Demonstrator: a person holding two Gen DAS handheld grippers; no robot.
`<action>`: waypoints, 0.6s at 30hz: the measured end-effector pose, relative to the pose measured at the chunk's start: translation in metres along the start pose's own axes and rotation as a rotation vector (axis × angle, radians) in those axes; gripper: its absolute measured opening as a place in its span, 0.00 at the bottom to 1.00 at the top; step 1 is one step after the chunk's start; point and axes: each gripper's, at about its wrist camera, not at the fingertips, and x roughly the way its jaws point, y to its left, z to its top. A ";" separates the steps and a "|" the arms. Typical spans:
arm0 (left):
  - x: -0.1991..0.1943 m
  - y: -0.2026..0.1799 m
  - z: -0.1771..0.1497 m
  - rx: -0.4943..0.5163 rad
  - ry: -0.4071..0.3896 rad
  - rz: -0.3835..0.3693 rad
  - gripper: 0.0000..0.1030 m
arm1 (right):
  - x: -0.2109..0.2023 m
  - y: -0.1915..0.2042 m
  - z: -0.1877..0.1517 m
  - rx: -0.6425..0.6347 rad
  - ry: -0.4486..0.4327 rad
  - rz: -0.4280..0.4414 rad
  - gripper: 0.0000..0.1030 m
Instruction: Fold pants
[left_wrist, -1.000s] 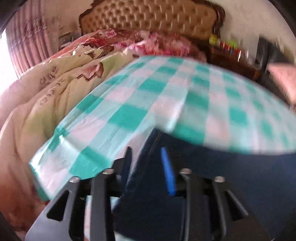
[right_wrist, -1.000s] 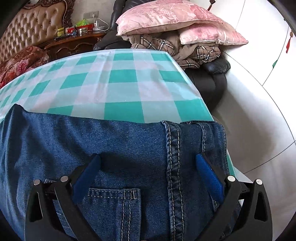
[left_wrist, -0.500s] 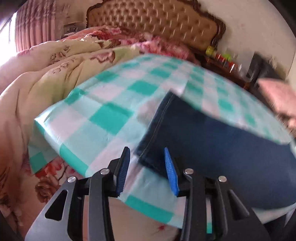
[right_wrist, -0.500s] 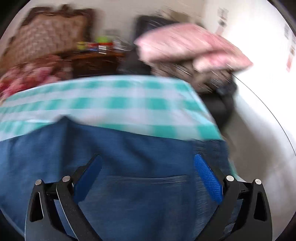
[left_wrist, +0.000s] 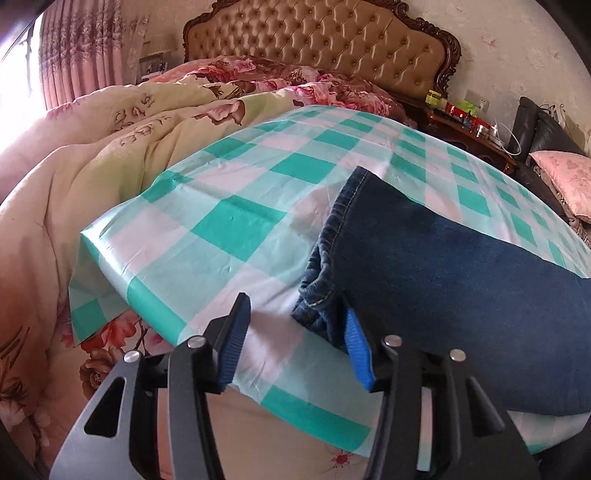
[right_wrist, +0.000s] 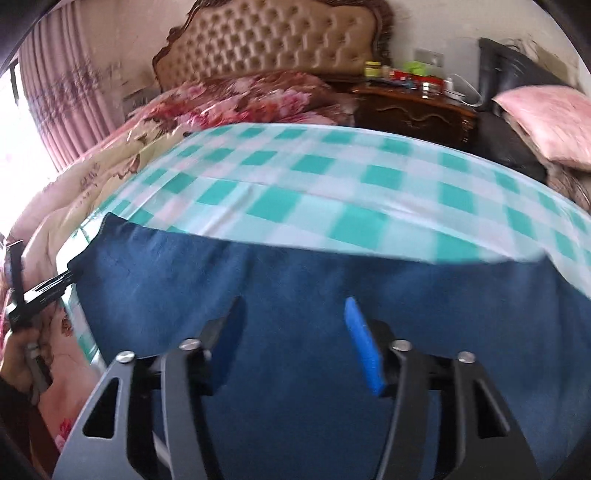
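Note:
Dark blue jeans (left_wrist: 461, 266) lie folded on a table with a green and white checked cloth (left_wrist: 236, 225). My left gripper (left_wrist: 295, 332) is open just off the jeans' hem end, its right finger touching the hem corner, nothing held. My right gripper (right_wrist: 295, 325) is open above the middle of the jeans (right_wrist: 295, 280), holding nothing. The left gripper also shows at the left edge of the right wrist view (right_wrist: 40, 291), by the jeans' left end.
A bed with floral quilts (left_wrist: 110, 147) and a tufted headboard (left_wrist: 314, 40) stands behind and left of the table. A dark wooden nightstand (right_wrist: 413, 107) with small items and a black chair with pink pillows (right_wrist: 546, 118) stand at the back right.
My left gripper let go of the jeans' hem, opened wider and drew back. My right gripper swung left from the waistband end and narrowed its opening.

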 end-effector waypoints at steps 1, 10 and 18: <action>-0.001 0.000 -0.001 0.003 -0.006 -0.004 0.49 | 0.014 0.006 0.005 -0.014 0.013 -0.030 0.48; -0.020 -0.008 -0.016 -0.082 -0.002 -0.110 0.36 | 0.055 0.011 -0.004 -0.080 0.057 -0.177 0.36; -0.011 0.012 -0.008 -0.330 0.051 -0.187 0.28 | 0.054 0.012 -0.006 -0.084 0.049 -0.184 0.37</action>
